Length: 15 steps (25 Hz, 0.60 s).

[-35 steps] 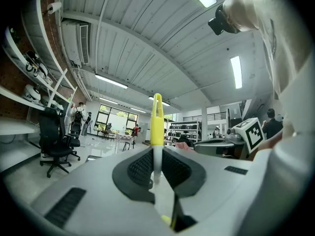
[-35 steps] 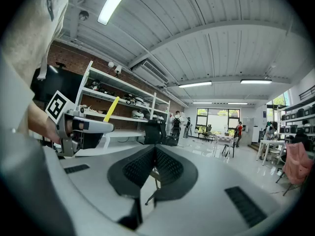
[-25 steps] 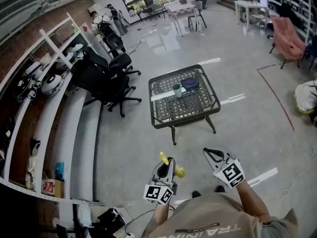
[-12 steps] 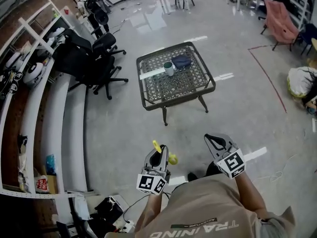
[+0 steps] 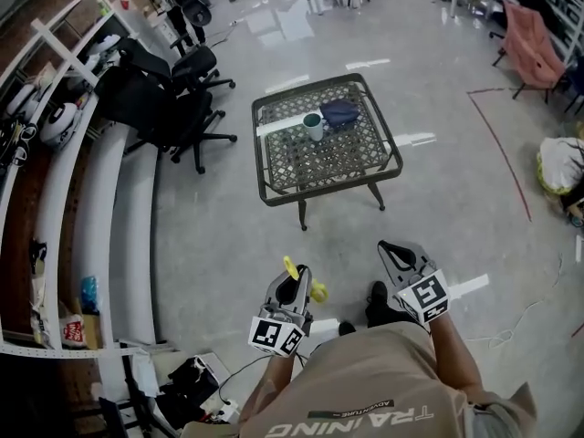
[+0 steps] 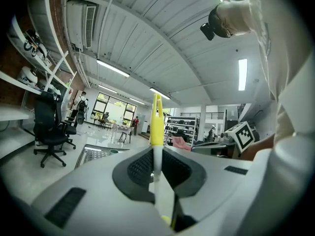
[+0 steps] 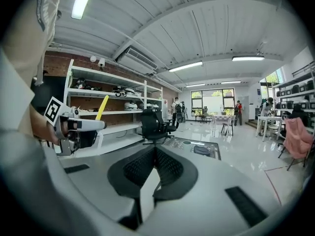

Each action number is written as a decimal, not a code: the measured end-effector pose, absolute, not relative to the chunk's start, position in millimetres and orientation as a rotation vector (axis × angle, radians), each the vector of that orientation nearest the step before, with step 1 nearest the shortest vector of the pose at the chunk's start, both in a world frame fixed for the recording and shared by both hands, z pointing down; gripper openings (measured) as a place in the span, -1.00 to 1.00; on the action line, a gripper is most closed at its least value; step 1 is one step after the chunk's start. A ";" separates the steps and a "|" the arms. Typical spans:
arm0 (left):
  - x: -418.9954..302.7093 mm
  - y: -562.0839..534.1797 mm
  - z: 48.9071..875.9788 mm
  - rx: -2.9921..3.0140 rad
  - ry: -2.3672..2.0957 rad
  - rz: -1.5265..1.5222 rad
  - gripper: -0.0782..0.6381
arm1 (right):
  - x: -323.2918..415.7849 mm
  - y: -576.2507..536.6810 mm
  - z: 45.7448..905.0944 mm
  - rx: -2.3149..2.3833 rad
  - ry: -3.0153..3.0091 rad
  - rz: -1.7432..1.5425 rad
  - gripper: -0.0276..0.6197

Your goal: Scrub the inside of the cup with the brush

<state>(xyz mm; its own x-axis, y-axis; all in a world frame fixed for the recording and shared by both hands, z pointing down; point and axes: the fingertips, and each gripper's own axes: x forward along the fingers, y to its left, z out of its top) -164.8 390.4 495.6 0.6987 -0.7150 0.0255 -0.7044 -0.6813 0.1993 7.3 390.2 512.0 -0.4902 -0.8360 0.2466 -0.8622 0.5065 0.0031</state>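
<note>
A green-and-white cup [image 5: 313,126] stands on the black mesh table [image 5: 301,185], far ahead of both grippers. My left gripper [image 5: 294,277] is shut on a yellow brush [image 5: 290,267], whose handle sticks up out of the jaws. In the left gripper view the brush [image 6: 156,122] rises between the closed pads of that gripper [image 6: 156,154]. My right gripper [image 5: 391,252] is held level beside it, shut and with nothing in it. In the right gripper view its jaws [image 7: 155,150] meet, and the cup [image 7: 186,142] shows small on the distant table.
A dark blue cloth [image 5: 339,113] lies on the table just beyond the cup. Black office chairs [image 5: 173,99] stand left of the table. Long white shelves [image 5: 100,226] run along the left wall. Grey floor [image 5: 228,245] lies between me and the table.
The person has stepped forward across the floor and the view has shifted. Both grippers stay in front of the body, a little lower, with their grips unchanged.
</note>
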 end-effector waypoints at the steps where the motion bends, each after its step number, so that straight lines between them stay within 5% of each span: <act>1: -156.2 383.8 490.7 2.726 -1.145 -0.082 -0.67 | 13.3 382.7 511.7 1.443 -2.542 0.185 -0.86; 15: -104.3 304.4 473.0 2.625 -1.247 -0.110 -0.67 | 53.4 298.1 527.5 1.270 -2.599 0.139 -0.86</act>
<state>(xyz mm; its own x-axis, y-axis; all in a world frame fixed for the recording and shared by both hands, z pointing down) -104.3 304.4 473.0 0.6342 -0.7725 0.0321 -0.7550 -0.6098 0.2409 53.4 298.1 527.5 -0.5914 -0.7634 0.2596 -0.7868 0.6168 0.0215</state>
